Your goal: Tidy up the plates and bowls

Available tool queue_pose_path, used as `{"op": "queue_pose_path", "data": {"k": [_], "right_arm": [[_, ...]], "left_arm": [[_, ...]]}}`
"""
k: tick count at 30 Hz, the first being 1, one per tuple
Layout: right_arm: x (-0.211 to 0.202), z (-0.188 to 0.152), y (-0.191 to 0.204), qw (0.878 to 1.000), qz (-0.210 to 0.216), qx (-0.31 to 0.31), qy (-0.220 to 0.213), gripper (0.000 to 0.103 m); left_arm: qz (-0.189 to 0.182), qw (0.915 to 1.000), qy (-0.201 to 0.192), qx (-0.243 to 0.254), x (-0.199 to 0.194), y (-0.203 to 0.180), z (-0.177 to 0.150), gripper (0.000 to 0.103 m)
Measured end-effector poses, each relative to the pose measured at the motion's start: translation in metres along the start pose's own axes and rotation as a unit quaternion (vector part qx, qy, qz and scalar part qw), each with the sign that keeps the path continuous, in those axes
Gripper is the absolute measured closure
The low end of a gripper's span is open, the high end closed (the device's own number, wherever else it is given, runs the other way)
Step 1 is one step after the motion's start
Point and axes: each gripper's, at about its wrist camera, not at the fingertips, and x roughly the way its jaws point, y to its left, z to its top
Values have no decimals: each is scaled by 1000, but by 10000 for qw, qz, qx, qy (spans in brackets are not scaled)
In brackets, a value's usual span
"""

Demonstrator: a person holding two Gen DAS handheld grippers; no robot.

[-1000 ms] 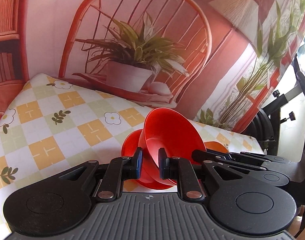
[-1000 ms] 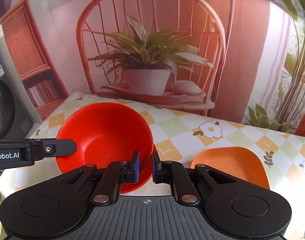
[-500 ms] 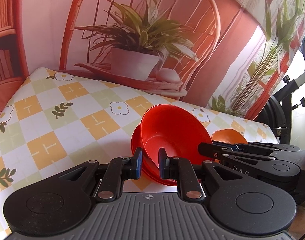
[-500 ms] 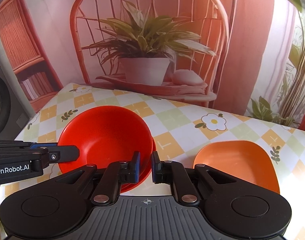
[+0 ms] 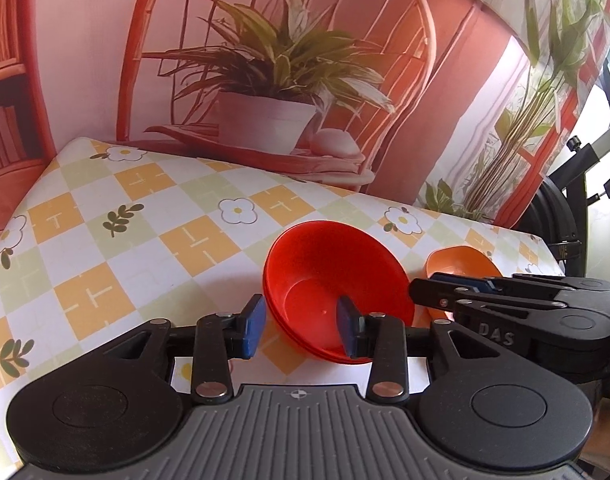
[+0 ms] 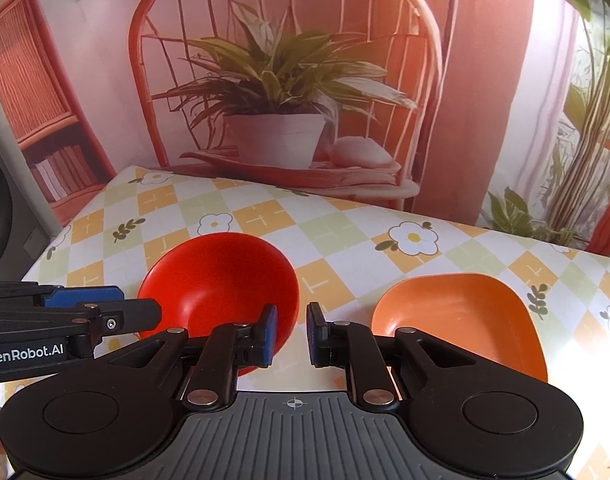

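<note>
Bench (image 5: 105,248) edges first: the far edge meets a printed backdrop (image 6: 285,80) of a chair and potted plant, the left edge falls away at the left of the left wrist view, and the right corner sits just short of a black metal stand (image 5: 577,200). Plenty of bare checked cloth on the left half and toward the back, nothing standing on it. Action is bunched at the near middle. Left tongs (image 5: 301,326) are spread wide, gripping nothing; the right blue pad (image 5: 347,332) shows in front of the stack's inside near wall, the left pad outside it, so the near rim lies between them, though contact I cannot confirm. That stack is red bowls (image 5: 329,268), nested one in another, upright on the bench; rim lines at the near side show more than one, the count I cannot tell, and the top bowl is empty. Right tongs (image 6: 291,334) are parted a small way with only cloth showing through the gap, clamping nothing, the left finger overlapping the red bowls' right rim in that view. Just right of the stack, apart from it, sits an orange plate (image 6: 465,320) with a squarish shape and raised sides, flat on the bench, empty, its near edge hidden behind the right tongs.
</note>
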Motion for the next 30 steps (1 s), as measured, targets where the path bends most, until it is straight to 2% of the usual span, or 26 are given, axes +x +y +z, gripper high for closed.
{"op": "queue_pose_path", "data": {"k": [6, 19, 30], "right_arm": [[-25, -3, -11, 9995, 2, 251, -173, 88], [-108, -31, -45, 9934, -43, 796, -828, 86], [-155, -60, -45, 9901, 28, 742, -1195, 86]], "left_arm": [[70, 9999, -105, -68, -20, 0, 1, 62], [387, 9976, -537, 194, -102, -11, 7, 62], [553, 9960, -502, 499, -144, -13, -14, 62]]}}
